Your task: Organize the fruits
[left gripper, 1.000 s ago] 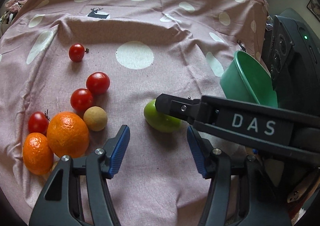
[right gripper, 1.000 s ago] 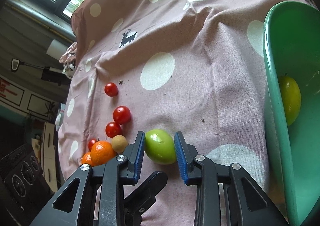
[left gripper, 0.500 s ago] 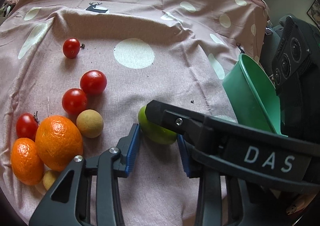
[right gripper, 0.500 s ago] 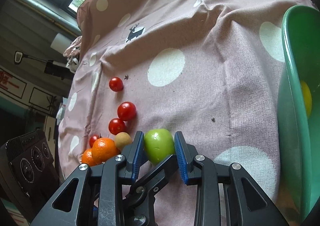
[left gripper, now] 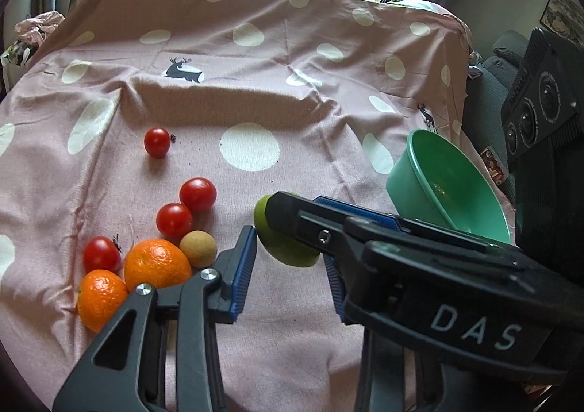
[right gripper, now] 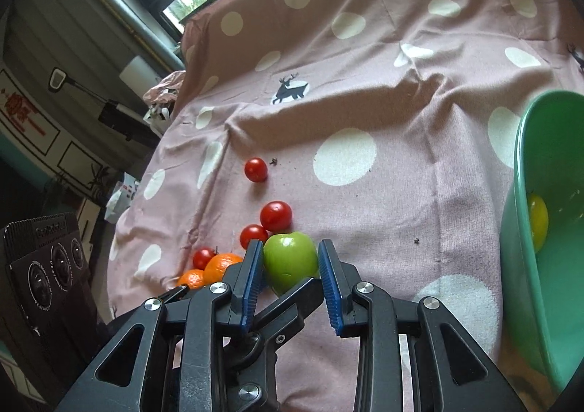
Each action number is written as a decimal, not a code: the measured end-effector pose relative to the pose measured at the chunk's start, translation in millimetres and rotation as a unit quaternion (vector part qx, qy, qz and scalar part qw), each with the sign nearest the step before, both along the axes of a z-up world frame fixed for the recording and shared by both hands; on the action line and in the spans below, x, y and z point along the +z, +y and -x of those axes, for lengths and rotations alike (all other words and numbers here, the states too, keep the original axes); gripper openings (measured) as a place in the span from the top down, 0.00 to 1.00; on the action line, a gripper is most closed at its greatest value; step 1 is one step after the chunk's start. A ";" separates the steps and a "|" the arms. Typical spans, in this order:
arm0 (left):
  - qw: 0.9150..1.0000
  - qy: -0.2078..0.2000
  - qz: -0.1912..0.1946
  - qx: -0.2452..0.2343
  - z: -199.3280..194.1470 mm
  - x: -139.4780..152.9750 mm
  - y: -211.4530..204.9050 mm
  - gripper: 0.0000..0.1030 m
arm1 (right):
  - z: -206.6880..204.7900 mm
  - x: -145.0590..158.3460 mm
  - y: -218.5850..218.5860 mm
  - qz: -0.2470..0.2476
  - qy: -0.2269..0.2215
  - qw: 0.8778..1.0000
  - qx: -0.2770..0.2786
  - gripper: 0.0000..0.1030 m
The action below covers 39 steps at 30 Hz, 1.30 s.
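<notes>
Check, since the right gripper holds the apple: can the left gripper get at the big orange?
Probably yes: the big orange lies uncovered just beside the left gripper, with nothing between them.

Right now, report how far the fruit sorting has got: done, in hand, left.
Done: one yellow fruit already lies in the green bowl. In hand: the right claw is shut on the green apple; the left claw sits beside it, and whether it touches the apple is unclear. Left on the cloth: four cherry tomatoes, two oranges and a small tan fruit.
</notes>
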<state>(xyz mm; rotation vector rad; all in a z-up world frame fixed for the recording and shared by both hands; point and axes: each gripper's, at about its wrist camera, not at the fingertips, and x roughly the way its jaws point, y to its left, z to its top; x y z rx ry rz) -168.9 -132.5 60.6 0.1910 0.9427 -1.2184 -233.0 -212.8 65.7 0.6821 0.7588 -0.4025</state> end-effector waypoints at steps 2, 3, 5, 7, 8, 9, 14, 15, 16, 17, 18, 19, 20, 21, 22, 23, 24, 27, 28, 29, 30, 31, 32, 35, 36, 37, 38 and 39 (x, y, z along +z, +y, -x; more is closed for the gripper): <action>1.000 -0.001 0.010 0.001 -1.2 5.0 4.3 0.65 | 0.0 7.1 4.7 0.011 -0.008 1.000 0.002 0.67; 1.000 -0.003 0.013 0.000 -1.5 6.6 5.8 0.65 | 0.0 9.9 6.4 0.015 -0.011 1.000 0.002 0.67; 1.000 -0.011 0.019 0.004 -1.4 9.7 8.6 0.67 | -0.3 13.6 9.8 0.024 -0.014 1.000 0.003 0.67; 0.999 -0.035 0.018 0.007 2.3 13.5 9.6 0.67 | -1.4 14.4 11.2 0.021 -0.012 1.000 0.006 0.67; 0.999 -0.036 0.019 0.007 2.9 14.5 10.2 0.67 | -1.4 14.9 11.8 0.019 -0.016 1.000 0.008 0.68; 0.999 -0.033 0.025 0.005 2.2 15.1 11.0 0.68 | -1.2 16.3 13.4 0.022 -0.017 1.000 0.009 0.68; 0.998 -0.037 0.044 0.001 3.0 22.4 16.7 0.70 | 1.3 27.0 21.2 0.046 -0.024 0.999 0.008 0.68; 0.998 -0.035 0.047 0.000 2.7 23.1 17.4 0.70 | 2.3 28.6 21.8 0.047 -0.027 0.998 0.008 0.68; 0.998 -0.035 0.049 -0.002 2.5 23.5 17.8 0.70 | 2.6 30.1 22.1 0.049 -0.029 0.998 0.008 0.68; 0.998 -0.033 0.049 -0.003 1.9 23.0 17.3 0.70 | 3.3 31.3 22.8 0.051 -0.030 0.998 0.008 0.68; 0.998 -0.031 0.046 -0.003 1.3 22.4 16.9 0.70 | 3.1 31.3 22.7 0.051 -0.030 0.998 0.008 0.69; 0.999 -0.027 0.043 -0.003 0.3 20.7 15.8 0.70 | 3.0 31.0 22.6 0.049 -0.028 0.998 0.007 0.69; 0.999 -0.021 0.037 -0.002 -1.2 18.5 14.4 0.69 | 2.8 30.5 22.6 0.046 -0.026 0.999 0.007 0.69; 0.999 -0.014 0.031 -0.001 -2.9 16.3 13.3 0.69 | 2.2 29.0 21.2 0.041 -0.023 0.999 0.006 0.69; 1.000 -0.008 0.025 0.002 -5.1 14.0 13.1 0.69 | 1.5 27.2 19.4 0.035 -0.021 0.999 0.004 0.69; 1.000 -0.006 0.017 0.009 -8.4 12.0 13.6 0.69 | 1.3 24.7 17.1 0.030 -0.017 0.999 0.001 0.69; 1.000 -0.005 0.009 0.019 -12.5 10.3 14.9 0.69 | 1.6 23.5 14.5 0.028 -0.012 0.999 -0.007 0.69; 0.999 0.011 -0.002 0.047 -30.4 6.1 23.1 0.67 | 6.0 16.7 2.1 0.016 -0.008 0.999 -0.036 0.70; 0.998 0.021 -0.003 0.056 -37.0 4.7 26.7 0.67 | 7.6 13.2 -2.9 0.002 -0.011 0.999 -0.040 0.70; 0.997 0.029 -0.004 0.066 -43.0 3.8 30.4 0.67 | 8.9 9.9 -7.1 -0.007 -0.010 0.999 -0.044 0.70; 0.996 0.036 -0.004 0.078 -48.8 2.9 33.7 0.67 | 9.5 7.7 -10.9 -0.009 -0.007 0.999 -0.052 0.70; 0.995 0.043 -0.004 0.088 -54.2 2.0 36.8 0.66 | 9.7 5.6 -14.2 -0.008 -0.004 0.998 -0.061 0.70; 0.994 0.050 -0.004 0.098 -59.0 1.3 40.0 0.66 | 9.0 4.2 -17.0 -0.006 0.001 0.998 -0.068 0.70; 0.991 0.071 -0.006 0.112 -67.8 -2.1 44.9 0.65 | 0.2 -1.9 -23.3 -0.011 0.009 0.997 -0.071 0.69; 0.991 0.077 -0.009 0.110 -67.8 -3.4 44.7 0.65 | -4.5 -4.8 -23.8 -0.018 0.015 0.998 -0.064 0.69; 0.991 0.081 -0.012 0.107 -67.8 -3.8 44.0 0.65 | -9.3 -8.7 -23.6 -0.026 0.023 0.998 -0.054 0.69; 0.991 0.082 -0.015 0.104 -65.9 -3.6 42.9 0.65 | -13.0 -13.0 -21.7 -0.036 0.031 0.998 -0.045 0.69; 0.992 0.080 -0.016 0.100 -62.8 -2.4 42.4 0.65 | -14.7 -17.6 -19.8 -0.049 0.039 0.997 -0.038 0.69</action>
